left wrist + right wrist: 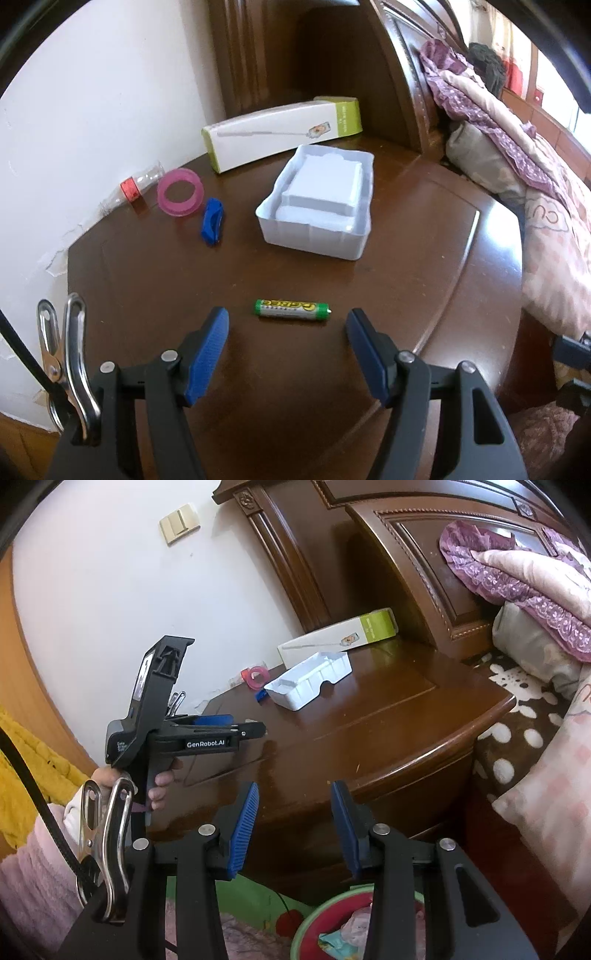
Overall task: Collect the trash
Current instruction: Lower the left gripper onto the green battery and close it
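Note:
A green and white battery point(291, 311) lies on the dark wooden nightstand point(406, 258), just ahead of and between the fingertips of my left gripper point(286, 325), which is open and empty. Farther back lie a white plastic tray point(317, 206), a blue clip point(211, 221), a pink tape roll point(180, 192), a clear bottle with a red label point(135, 186) and a long white and green box point(280, 131). My right gripper point(293, 801) is open and empty, off the nightstand's front edge, above a red and green bin point(332, 923) holding wrappers. The left gripper body shows in the right wrist view point(207, 734).
A white wall stands at the left, and a carved wooden headboard point(406, 572) rises behind the nightstand. A bed with pink and purple quilts point(535, 206) borders the right side. The tray point(310, 681) and box point(340, 635) also show in the right wrist view.

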### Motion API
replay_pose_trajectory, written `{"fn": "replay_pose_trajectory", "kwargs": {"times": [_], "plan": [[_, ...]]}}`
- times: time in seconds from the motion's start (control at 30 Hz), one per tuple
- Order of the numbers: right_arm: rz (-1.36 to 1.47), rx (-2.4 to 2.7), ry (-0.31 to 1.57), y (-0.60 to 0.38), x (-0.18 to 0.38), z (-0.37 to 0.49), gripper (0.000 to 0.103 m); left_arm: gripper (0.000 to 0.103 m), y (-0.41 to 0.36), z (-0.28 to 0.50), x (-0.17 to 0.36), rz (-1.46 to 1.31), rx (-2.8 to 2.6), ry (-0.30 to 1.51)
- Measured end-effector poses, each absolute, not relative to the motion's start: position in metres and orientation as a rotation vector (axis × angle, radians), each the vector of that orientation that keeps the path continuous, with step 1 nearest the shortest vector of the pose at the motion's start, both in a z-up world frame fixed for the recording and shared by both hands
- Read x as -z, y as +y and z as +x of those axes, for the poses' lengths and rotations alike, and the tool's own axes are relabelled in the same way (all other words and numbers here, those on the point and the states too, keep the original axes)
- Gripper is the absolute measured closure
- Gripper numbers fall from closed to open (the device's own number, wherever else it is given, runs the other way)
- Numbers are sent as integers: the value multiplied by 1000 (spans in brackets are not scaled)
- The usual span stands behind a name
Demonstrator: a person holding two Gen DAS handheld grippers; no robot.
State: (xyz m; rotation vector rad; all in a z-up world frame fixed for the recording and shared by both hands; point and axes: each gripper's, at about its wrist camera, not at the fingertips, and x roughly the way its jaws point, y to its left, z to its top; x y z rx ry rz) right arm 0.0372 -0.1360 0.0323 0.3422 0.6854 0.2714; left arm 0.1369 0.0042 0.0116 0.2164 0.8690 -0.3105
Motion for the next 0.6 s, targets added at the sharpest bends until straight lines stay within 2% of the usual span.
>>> {"fn": "replay_pose_trajectory", "kwargs": {"times": [0.23, 0.33, 0.43, 0.6], "plan": [[352, -278, 701, -136, -24, 43, 61, 34, 5, 144, -10, 169, 325, 877], [358, -281, 705, -137, -20, 45, 61, 41, 5, 145, -10, 150, 334, 880], [363, -279, 711, -137, -17, 47, 61, 57, 4, 144, -11, 156, 341, 877], [367, -283, 718, -137, -14, 48, 61, 58, 3, 140, -11, 152, 334, 885]]}}
